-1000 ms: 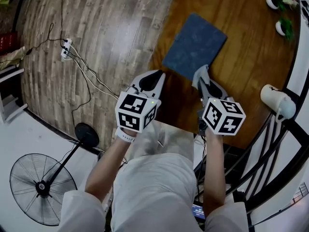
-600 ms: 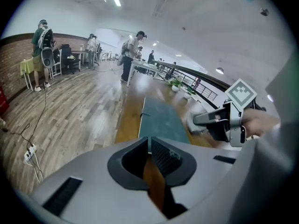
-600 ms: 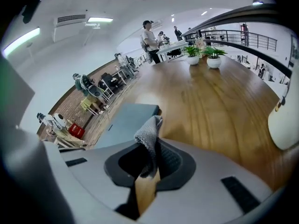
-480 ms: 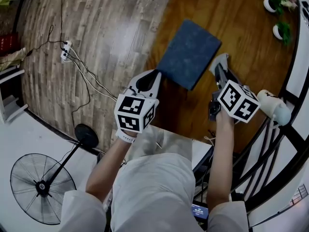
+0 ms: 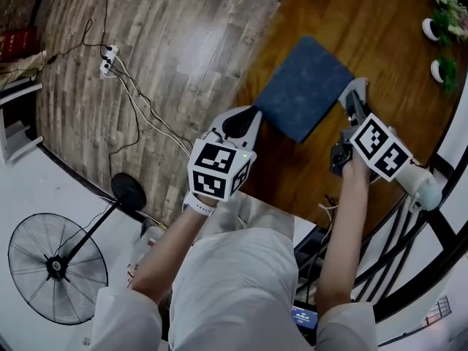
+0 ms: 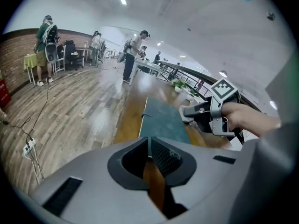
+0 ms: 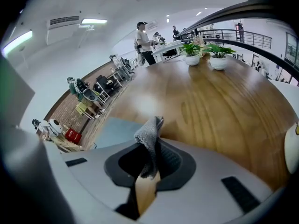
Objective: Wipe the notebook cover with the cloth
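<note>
A dark blue notebook [image 5: 303, 86] lies closed on the brown wooden table [image 5: 380, 20], near its left edge. My left gripper [image 5: 248, 121] is at the notebook's near left corner, its jaws closed on the thin edge there. The left gripper view shows the cover [image 6: 163, 118] stretching away from the jaws. My right gripper [image 5: 353, 93] sits against the notebook's right edge, shut on a grey cloth [image 7: 150, 139] that sticks up out of its jaws. That gripper [image 6: 188, 113] also shows in the left gripper view, at the cover's right side.
Two small potted plants [image 5: 441, 50] stand at the table's far right. A white object [image 5: 425, 190] sits near a black railing [image 5: 431, 247] at the right. On the wood floor to the left are a power strip [image 5: 108, 58] with cables and a fan [image 5: 55, 265]. Several people [image 6: 133, 55] stand far off.
My right gripper has moved from the notebook's near edge out to the right and forward, to the notebook's right edge. The left gripper has stayed at the near left corner.
</note>
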Action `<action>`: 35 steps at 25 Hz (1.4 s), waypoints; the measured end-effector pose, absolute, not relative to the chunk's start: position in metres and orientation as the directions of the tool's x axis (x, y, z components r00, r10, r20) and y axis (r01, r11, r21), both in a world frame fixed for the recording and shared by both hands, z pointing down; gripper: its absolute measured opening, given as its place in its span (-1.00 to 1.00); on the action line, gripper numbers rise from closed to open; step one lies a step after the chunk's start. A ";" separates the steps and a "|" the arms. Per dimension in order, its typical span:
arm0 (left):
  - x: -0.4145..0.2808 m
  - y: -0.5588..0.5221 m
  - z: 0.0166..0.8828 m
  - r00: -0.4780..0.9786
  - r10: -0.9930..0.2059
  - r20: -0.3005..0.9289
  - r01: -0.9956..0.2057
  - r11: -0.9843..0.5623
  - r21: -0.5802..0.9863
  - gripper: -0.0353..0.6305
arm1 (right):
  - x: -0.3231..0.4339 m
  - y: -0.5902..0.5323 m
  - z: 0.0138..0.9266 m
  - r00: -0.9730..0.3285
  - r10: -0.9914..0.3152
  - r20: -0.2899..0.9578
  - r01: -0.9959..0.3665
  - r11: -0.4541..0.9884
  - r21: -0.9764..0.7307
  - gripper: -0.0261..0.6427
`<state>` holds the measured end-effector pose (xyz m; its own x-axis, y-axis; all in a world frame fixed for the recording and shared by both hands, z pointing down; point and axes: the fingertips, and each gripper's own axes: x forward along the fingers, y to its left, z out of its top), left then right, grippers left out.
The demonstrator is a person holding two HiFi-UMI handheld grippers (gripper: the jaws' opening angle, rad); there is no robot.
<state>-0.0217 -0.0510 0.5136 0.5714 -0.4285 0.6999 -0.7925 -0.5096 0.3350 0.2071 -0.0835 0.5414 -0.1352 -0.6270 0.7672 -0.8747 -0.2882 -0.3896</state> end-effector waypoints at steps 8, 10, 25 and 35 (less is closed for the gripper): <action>-0.018 -0.048 0.511 0.589 -0.440 0.677 -0.783 -0.518 0.344 -0.78 | 0.169 -0.044 0.547 -0.208 -0.599 0.773 -0.859 -0.266 -0.437 -0.78; -0.019 -0.045 0.510 0.594 -0.434 0.677 -0.777 -0.529 0.342 -0.79 | 0.158 -0.032 0.549 -0.216 -0.591 0.777 -0.855 -0.270 -0.443 -0.78; -0.036 -0.004 0.492 0.631 -0.404 0.662 -0.735 -0.584 0.344 -0.78 | 0.081 0.044 0.544 -0.296 -0.550 0.781 -0.831 -0.255 -0.494 -0.78; -0.048 0.013 0.455 0.661 -0.404 0.633 -0.713 -0.602 0.360 -0.79 | 0.066 0.075 0.496 -0.294 -0.591 0.751 -0.848 -0.202 -0.490 -0.78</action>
